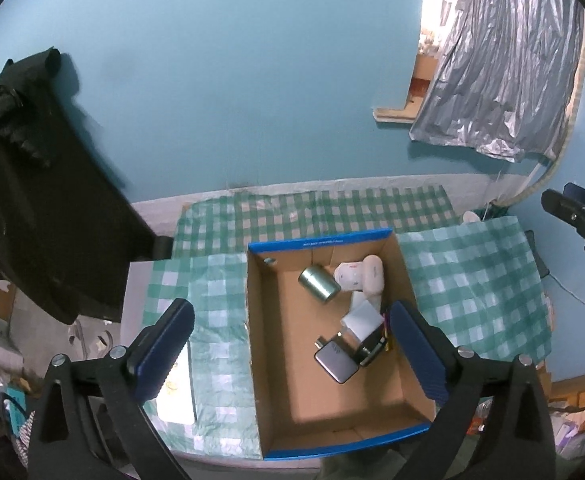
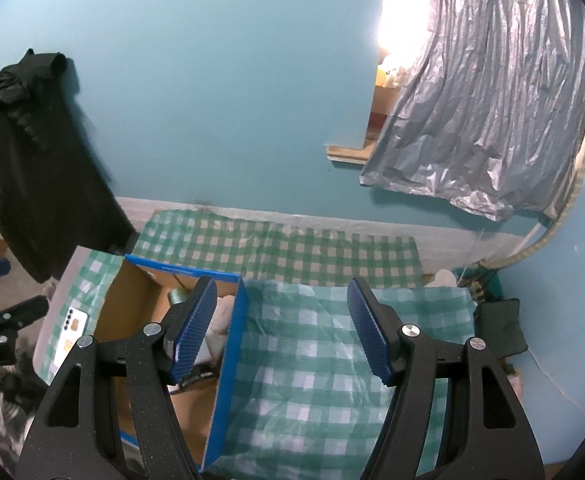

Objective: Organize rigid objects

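Overhead, one cardboard box [image 1: 276, 364], one metal cup [image 1: 319, 289] (lying sideways), left tongs [image 1: 292, 354] and right tongs [image 2: 282, 330] apart, empty.

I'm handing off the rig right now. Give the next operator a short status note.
Left gripper: open, empty, above the cardboard box.
Right gripper: open, empty, over the checked cloth right of the box.
In the box: metal cup, white earbud case, white charger, grey power adapter.
Left: a phone lies on the cloth left of the box, probably next.
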`<state>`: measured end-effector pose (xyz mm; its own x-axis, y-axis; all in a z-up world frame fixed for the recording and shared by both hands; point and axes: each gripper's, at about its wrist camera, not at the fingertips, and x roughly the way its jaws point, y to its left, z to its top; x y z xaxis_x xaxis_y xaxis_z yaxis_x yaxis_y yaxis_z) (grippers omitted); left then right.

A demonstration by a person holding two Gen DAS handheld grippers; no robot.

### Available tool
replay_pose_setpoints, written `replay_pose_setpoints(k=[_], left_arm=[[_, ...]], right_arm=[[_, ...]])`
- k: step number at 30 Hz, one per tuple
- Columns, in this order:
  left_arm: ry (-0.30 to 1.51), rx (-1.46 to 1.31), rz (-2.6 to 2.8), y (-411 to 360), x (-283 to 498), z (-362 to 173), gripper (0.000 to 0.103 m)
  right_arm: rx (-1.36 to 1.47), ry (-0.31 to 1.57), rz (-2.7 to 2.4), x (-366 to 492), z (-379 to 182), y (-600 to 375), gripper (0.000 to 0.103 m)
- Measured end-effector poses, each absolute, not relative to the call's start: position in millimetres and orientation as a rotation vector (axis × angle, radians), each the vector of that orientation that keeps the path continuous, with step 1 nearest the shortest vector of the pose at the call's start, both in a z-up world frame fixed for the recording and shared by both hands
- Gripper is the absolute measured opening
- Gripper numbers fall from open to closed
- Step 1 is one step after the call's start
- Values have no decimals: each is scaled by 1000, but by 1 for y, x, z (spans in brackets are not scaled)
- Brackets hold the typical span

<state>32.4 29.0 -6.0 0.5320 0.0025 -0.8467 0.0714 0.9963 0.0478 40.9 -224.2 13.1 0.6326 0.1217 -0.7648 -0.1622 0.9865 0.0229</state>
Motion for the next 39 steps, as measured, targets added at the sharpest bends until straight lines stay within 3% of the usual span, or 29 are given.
replay_pose_setpoints(k=[39], left_arm=[[973, 93, -9, 26, 22, 2, 100]], right_arm=[[-35, 906, 144, 42, 5, -235, 67]])
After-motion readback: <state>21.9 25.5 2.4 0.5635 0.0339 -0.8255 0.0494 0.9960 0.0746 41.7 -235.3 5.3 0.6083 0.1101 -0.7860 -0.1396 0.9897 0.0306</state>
